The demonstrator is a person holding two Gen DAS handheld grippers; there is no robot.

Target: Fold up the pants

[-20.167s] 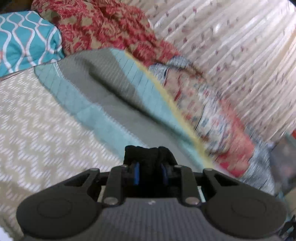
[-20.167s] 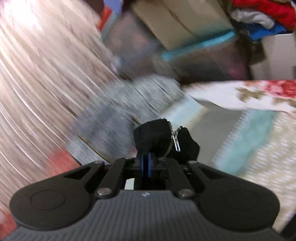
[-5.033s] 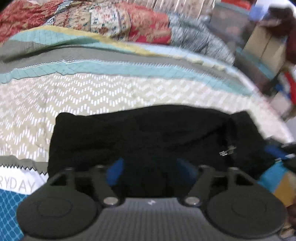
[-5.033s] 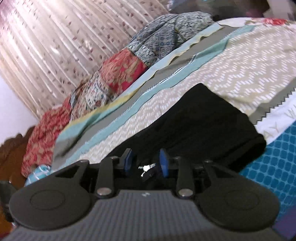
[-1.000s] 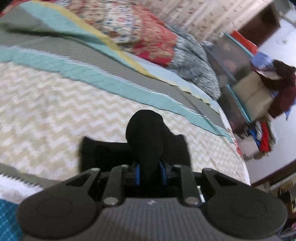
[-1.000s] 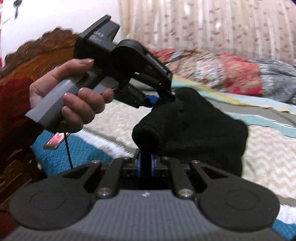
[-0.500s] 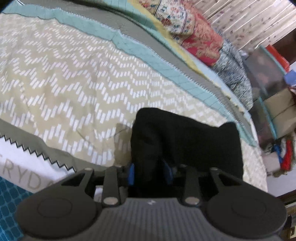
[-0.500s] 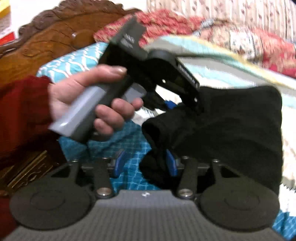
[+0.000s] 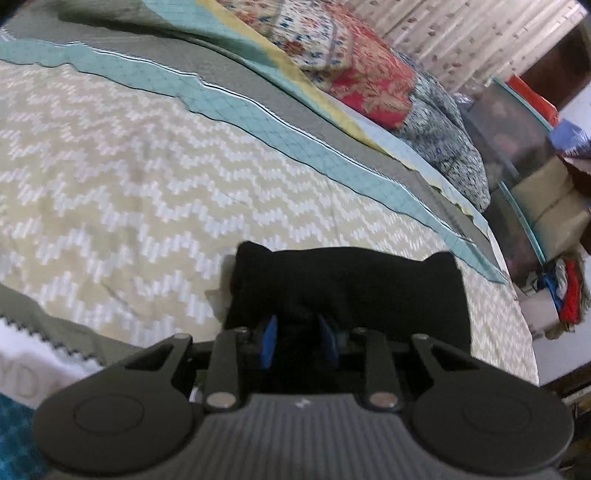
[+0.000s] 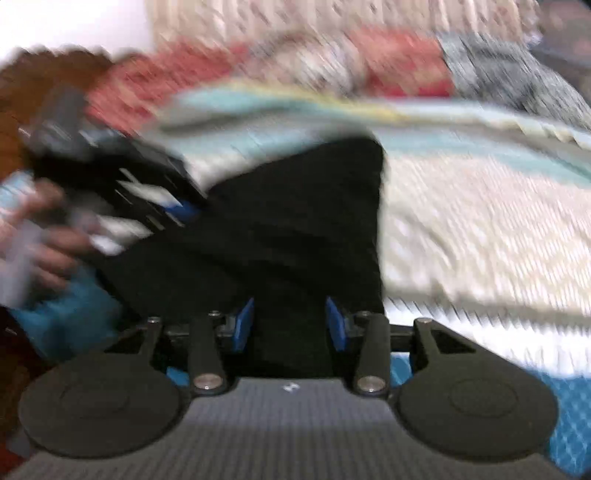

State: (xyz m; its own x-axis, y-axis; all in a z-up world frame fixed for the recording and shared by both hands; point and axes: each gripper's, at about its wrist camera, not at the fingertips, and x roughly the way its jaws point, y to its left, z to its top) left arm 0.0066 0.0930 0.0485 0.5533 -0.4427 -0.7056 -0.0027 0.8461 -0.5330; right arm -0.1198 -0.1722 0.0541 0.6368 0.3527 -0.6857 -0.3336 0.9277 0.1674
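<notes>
A home bedroom — quilted bed (image 9: 147, 177), floral pillows (image 9: 354, 66), curtains (image 9: 461, 33).

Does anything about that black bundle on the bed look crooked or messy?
A little. The folded black pants lie on the zigzag bedspread, but the two far corners poke up unevenly, so the top edge is not straight. Nothing looks torn or spilled. The right wrist view is too blurred to add more.
</notes>
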